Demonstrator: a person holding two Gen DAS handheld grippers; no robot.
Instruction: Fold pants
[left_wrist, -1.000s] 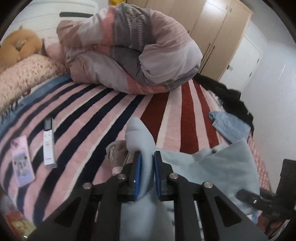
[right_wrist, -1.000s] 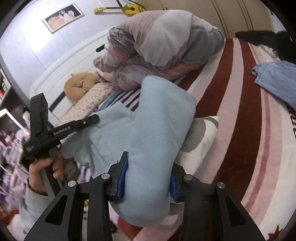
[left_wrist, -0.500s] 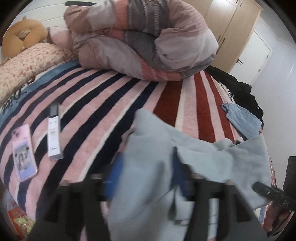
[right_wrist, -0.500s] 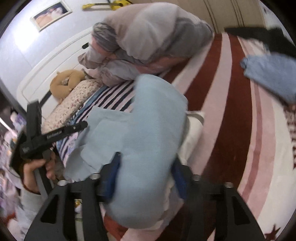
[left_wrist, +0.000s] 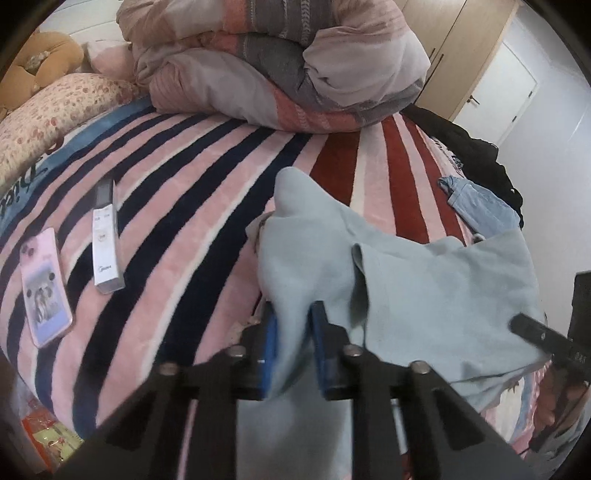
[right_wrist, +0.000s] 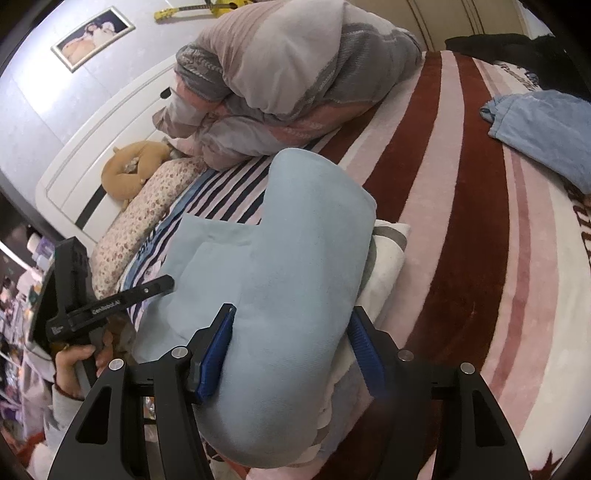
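Note:
The light blue pants (left_wrist: 424, 288) hang bunched between my two grippers above the near edge of a striped bed. My left gripper (left_wrist: 293, 339) is shut on a fold of the pants, with cloth rising in a peak ahead of its blue pads. In the right wrist view my right gripper (right_wrist: 290, 345) has a thick roll of the pants (right_wrist: 295, 280) between its blue pads (right_wrist: 216, 349), which stand wide apart against the cloth. The left gripper (right_wrist: 110, 301) and the hand on it show at the left of that view.
A striped pink, navy and red blanket (left_wrist: 177, 206) covers the bed. A rolled duvet (left_wrist: 295, 62) lies at the back. A phone (left_wrist: 44, 286) and a white remote (left_wrist: 107, 243) lie at the left. Blue jeans (right_wrist: 546, 133) and black clothes (left_wrist: 476, 155) lie at the right. A white cushion (right_wrist: 388, 254) sits under the pants.
Both grippers have moved forward over the bed with the pants. The left pads stand wider apart on thicker cloth than a second ago. The pants spread wider between the grippers.

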